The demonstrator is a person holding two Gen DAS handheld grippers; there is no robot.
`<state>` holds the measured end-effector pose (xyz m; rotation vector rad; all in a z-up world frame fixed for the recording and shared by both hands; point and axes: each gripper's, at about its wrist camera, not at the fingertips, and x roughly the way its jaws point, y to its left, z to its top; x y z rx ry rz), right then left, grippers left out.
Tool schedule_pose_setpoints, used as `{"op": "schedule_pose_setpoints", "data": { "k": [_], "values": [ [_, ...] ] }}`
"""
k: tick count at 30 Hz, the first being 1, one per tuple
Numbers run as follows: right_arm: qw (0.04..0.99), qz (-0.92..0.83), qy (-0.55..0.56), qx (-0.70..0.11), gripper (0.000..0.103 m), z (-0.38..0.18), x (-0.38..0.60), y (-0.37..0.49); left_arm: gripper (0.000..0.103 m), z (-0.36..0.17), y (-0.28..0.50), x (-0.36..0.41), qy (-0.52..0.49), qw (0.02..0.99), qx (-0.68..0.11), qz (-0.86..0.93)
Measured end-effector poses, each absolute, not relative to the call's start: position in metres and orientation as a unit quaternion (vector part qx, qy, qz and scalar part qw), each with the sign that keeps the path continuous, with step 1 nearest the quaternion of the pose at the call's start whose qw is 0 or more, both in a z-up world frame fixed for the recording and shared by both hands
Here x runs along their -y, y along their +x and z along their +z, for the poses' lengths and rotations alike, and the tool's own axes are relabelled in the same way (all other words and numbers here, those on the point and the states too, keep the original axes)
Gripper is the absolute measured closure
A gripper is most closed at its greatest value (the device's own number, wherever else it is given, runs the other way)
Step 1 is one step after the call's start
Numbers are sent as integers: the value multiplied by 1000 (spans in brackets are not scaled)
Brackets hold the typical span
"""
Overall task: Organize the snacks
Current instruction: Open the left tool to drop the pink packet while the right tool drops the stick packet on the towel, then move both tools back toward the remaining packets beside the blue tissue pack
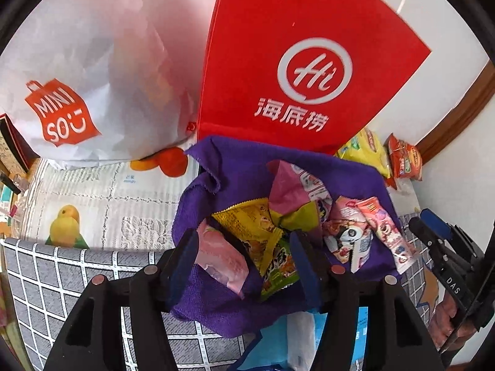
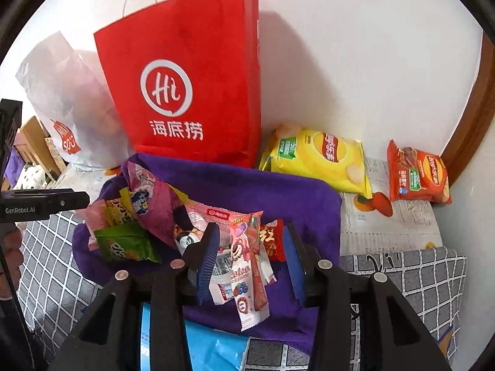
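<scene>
Red paper carrier bag (image 2: 185, 92) with white logo stands against the wall, white crinkled plastic shopping bag (image 1: 80, 71) beside it on its left. Purple terry cloth (image 2: 278, 191) is spread in front of them on a tabletop (image 2: 402, 225) covered in fruit-print and grey-check covers, and the small snack packets are heaped on it. Yellow crisp bag (image 2: 318, 157) and orange crisp bag (image 2: 417, 173) lie apart at the back right, off the cloth.

Left hand-held gripper (image 1: 244, 259): jaws part open over the pink soft sachet (image 1: 222, 256) and the yellow-green candy packet (image 1: 269, 247), pads pressing on neither, nothing held. Right hand-held gripper (image 2: 250, 259): also part open, straddling the pink-and-white stick sachet (image 2: 250, 272) and the white printed packet (image 2: 222, 281), no grip.

Likely step: picking one packet out of the pile. Packets overlap and look slippery, so centre the jaws on one only, come down to its flat middle, close fully before lifting, or a neighbour may drag along. Keep the two grippers well apart.
</scene>
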<state>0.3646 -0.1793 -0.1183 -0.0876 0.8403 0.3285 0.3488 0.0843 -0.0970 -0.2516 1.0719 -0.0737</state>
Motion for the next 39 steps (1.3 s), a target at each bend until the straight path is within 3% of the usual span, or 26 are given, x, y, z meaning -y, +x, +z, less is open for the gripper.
{"op": "schedule_pose_setpoints", "data": {
  "k": [11, 21, 39],
  "values": [
    [920, 122, -12, -373, 46, -98, 186, 328, 41, -59, 324, -62, -87, 878, -466, -70],
    [923, 69, -15, -377, 46, -84, 204, 280, 36, -26, 292, -39, -69, 892, -431, -115],
    [922, 67, -6, -382, 46, -61, 236, 192, 35, 14, 246, -17, -65, 908, -388, -146]
  ]
}}
